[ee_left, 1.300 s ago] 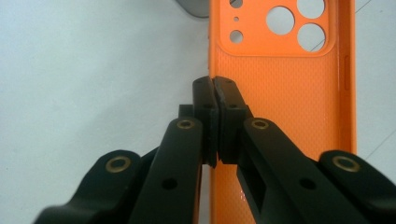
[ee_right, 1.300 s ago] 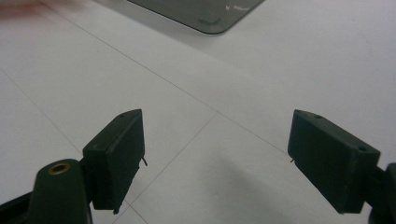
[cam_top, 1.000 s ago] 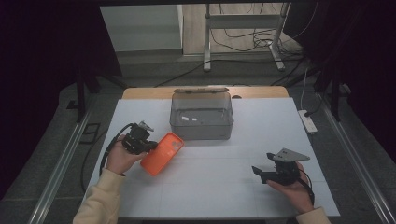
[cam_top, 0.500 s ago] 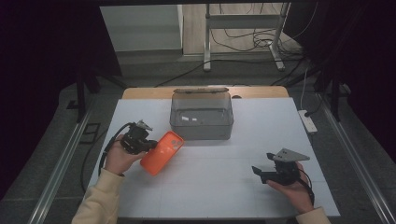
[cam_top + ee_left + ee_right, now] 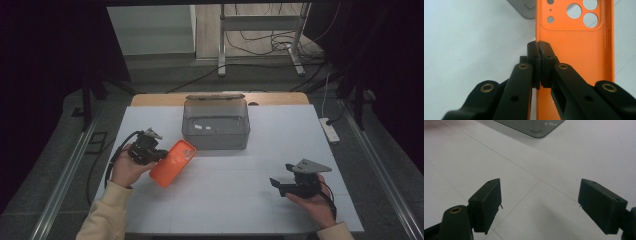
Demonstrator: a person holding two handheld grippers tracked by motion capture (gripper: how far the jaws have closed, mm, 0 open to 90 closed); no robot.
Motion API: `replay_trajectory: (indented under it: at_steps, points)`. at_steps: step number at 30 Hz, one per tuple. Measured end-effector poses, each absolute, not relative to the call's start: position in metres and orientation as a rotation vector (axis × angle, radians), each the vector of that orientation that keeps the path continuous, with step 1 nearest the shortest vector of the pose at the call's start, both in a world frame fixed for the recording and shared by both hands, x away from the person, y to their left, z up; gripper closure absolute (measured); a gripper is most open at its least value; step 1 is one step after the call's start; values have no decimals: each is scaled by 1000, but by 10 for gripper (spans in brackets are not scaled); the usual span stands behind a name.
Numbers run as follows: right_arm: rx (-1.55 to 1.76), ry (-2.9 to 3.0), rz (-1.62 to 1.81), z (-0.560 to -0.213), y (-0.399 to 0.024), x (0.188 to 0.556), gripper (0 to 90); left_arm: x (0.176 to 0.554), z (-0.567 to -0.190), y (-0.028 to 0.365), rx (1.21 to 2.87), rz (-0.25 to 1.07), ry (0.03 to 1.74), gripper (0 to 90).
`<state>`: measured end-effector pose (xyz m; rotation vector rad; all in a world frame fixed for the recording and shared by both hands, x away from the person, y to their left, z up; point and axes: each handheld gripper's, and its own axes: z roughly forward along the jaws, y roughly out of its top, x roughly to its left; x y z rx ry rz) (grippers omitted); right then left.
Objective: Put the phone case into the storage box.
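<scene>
Left gripper view: gripper (image 5: pixel 538 47) clamps orange phone case (image 5: pixel 576 57) edge.

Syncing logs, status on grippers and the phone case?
Left gripper shut on orange phone case edge. Right gripper open, idle. Grey bin ahead, path clear.

Dim room, grey floor (image 5: pixel 150 70), white table (image 5: pixel 280 135)

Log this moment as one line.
left gripper: shut on case edge | right gripper: open, empty | bin: behind case
</scene>
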<state>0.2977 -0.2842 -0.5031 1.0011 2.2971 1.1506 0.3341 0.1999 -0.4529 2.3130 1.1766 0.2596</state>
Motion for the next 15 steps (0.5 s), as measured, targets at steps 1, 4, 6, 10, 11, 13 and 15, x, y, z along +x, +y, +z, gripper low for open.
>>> replay_trajectory:
  at_steps: [1,4,6,10,11,13,15]
  points:
    - [1001,2297,1153,-503,-284,298,191,334,-453,200,2312,260,1177,882]
    - [1001,2297,1150,-503,-284,298,191,334,-453,199,2313,261,1176,882]
    - [1004,2297,1151,-503,-284,298,191,334,-453,198,2316,261,1173,882]
    - [1003,2296,1155,-503,-284,298,191,333,-453,197,2317,260,1169,882]
    - [1003,2296,1155,-503,-284,297,190,333,-453,196,2318,261,1165,882]
    - [1001,2293,1156,-503,-284,297,191,332,-452,195,2319,263,1162,882]
    - [1001,2291,1161,-503,-284,297,191,331,-451,195,2322,262,1157,882]
